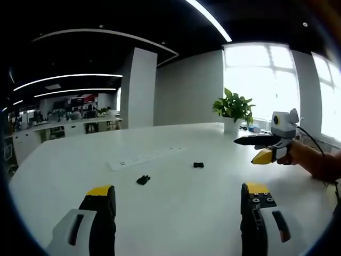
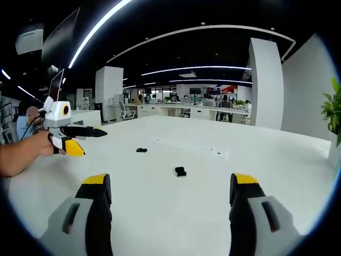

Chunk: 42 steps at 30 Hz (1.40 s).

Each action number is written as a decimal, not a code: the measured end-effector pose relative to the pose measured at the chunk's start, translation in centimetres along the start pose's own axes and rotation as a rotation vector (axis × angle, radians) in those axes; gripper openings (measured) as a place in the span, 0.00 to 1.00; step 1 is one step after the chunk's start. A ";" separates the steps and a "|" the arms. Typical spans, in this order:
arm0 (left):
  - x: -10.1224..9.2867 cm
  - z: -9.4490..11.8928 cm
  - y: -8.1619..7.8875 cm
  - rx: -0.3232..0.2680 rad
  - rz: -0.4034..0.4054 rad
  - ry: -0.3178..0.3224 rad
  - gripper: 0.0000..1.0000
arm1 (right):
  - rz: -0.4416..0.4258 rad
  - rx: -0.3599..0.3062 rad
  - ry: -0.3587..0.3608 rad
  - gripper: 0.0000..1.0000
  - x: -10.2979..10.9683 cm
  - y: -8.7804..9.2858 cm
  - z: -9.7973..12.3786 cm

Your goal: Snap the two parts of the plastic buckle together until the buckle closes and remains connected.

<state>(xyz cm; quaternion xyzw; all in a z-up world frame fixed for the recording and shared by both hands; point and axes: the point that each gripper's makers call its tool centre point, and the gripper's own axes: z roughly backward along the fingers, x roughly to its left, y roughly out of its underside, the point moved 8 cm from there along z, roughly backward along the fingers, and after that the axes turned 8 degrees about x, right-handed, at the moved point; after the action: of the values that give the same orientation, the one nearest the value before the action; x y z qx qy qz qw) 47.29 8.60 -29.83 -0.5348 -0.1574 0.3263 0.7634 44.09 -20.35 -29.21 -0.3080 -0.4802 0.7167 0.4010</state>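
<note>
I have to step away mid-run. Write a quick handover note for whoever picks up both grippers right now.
Left gripper: open, empty, held above the white table.
Right gripper: open, empty, also above the table.
The two small black plastic buckle halves lie apart on the tabletop, one nearer the left gripper, the other further off; a white power strip lies behind them.
Done: nothing gripped or joined yet.
Left: pick up one half with each gripper, align them, and press until they snap and hold.

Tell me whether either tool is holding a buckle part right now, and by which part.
Nothing is held. Both small black plastic buckle parts lie apart on the white table; left tool and right tool are open.
</note>
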 end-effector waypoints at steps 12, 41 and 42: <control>0.7 -0.7 -0.2 0.007 -0.001 0.000 0.99 | 0.004 0.002 0.007 0.91 -0.6 -0.5 -0.8; 2.1 -1.7 -0.6 0.010 -0.010 0.004 0.99 | 0.012 0.012 0.010 0.90 -1.4 -1.0 -2.8; 2.1 -1.7 -0.6 0.010 -0.010 0.005 0.99 | 0.013 0.012 0.009 0.89 -1.4 -1.0 -2.9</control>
<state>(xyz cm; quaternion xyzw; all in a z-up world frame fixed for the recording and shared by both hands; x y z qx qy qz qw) 50.09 8.66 -30.13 -0.5310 -0.1566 0.3218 0.7681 47.42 -20.07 -29.14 -0.3121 -0.4721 0.7206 0.4005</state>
